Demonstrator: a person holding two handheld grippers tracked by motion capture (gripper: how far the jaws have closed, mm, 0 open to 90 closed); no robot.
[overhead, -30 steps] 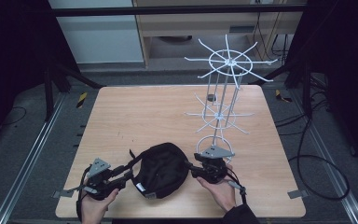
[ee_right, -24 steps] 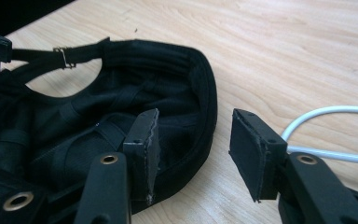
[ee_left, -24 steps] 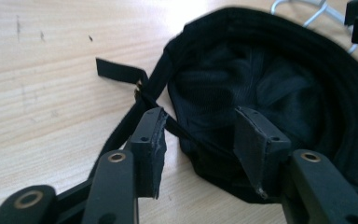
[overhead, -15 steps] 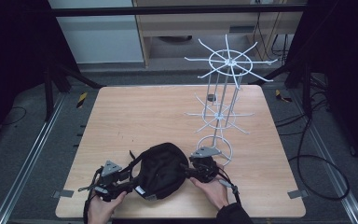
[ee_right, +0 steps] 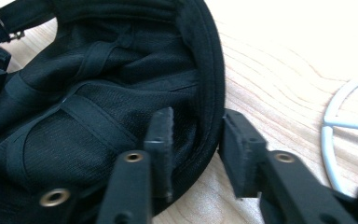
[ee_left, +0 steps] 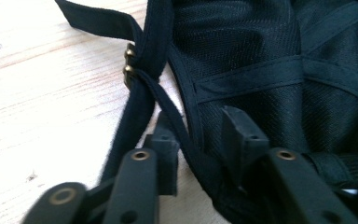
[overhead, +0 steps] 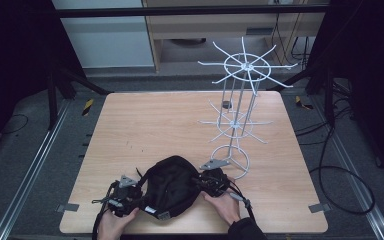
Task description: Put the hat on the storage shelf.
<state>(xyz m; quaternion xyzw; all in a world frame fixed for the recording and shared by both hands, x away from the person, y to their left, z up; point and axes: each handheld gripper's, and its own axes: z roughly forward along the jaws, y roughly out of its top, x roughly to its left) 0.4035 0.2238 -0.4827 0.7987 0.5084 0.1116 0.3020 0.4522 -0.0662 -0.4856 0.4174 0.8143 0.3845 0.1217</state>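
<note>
Sitting upside down near the front edge of the wooden table (overhead: 145,130) is a black cap (overhead: 172,184), its lining facing up, and both grippers are on it, one at each side. The left gripper (ee_left: 199,140) has its jaws astride the cap's rim beside the adjuster strap (ee_left: 142,79) and its brass buckle (ee_left: 129,65); they have just been closing, yet a gap shows on either side of the fabric, so no clamp there. Over on the other side, the right gripper (ee_right: 193,147) has one jaw inside the crown and one outside, the rim band running between them; these jaws have just been closing too, and they look close to the band, though I cannot tell whether the pads press it. Just behind the right gripper stands the white wire rack (overhead: 237,107), its ring base (ee_right: 349,135) near the cap.
</note>
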